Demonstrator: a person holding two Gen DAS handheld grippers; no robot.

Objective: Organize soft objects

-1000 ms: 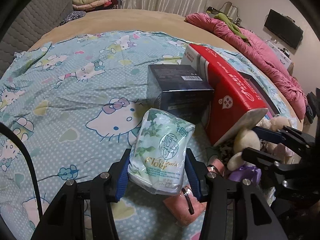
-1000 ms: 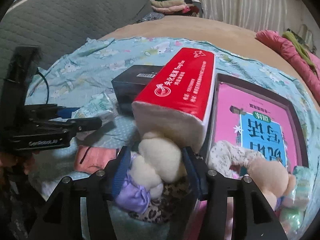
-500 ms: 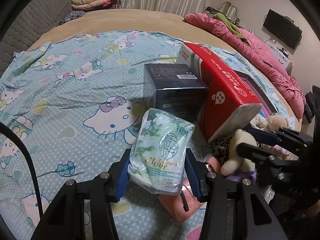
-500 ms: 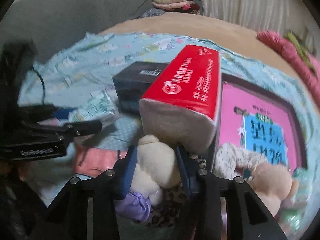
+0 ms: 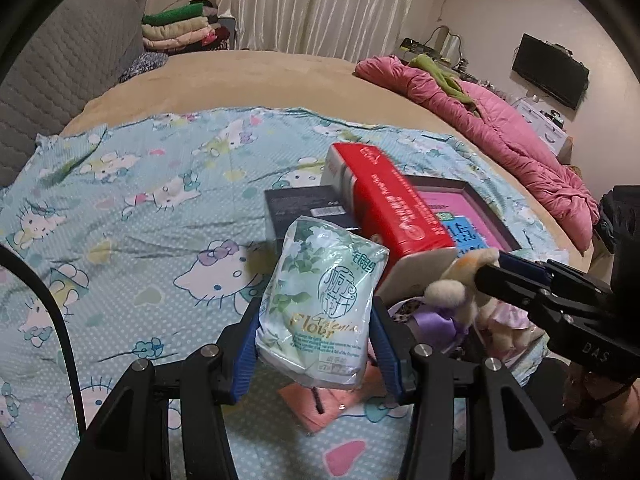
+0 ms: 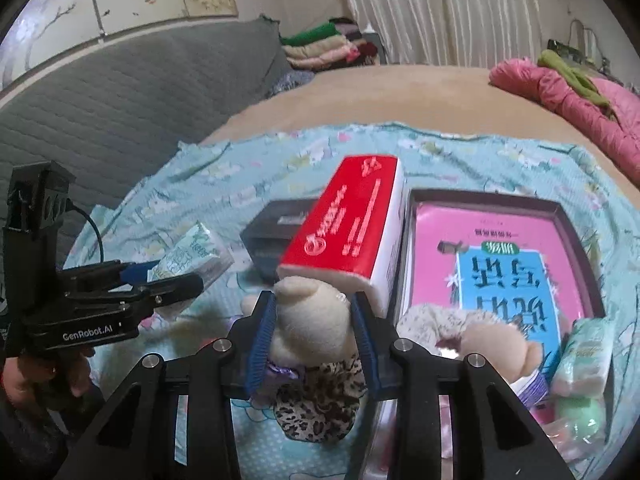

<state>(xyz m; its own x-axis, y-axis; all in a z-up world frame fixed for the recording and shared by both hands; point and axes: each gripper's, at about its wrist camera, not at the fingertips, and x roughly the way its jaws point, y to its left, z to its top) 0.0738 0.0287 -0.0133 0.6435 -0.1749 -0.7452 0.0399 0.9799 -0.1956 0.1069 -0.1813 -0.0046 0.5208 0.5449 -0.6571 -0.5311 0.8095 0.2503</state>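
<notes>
A green-and-white tissue pack hangs above the cartoon-cat sheet, with my left gripper shut on its lower half. A cream plush bear with a purple bow and a leopard-print dress is clamped by the head in my right gripper, and its body dangles below the pads. In the left wrist view the bear and the right gripper are at the right. In the right wrist view the left gripper and its tissue pack are at the left, held by a person's hand.
A red tissue box leans on a black box beside a dark tray holding a pink book. A second plush, a small tissue pack and a pink cloth lie nearby. A pink quilt lies at the far right.
The right gripper's jaws closed on the bear's head and lifted it off the bed. The left gripper rose with the tissue pack, which now hangs higher above the sheet.
</notes>
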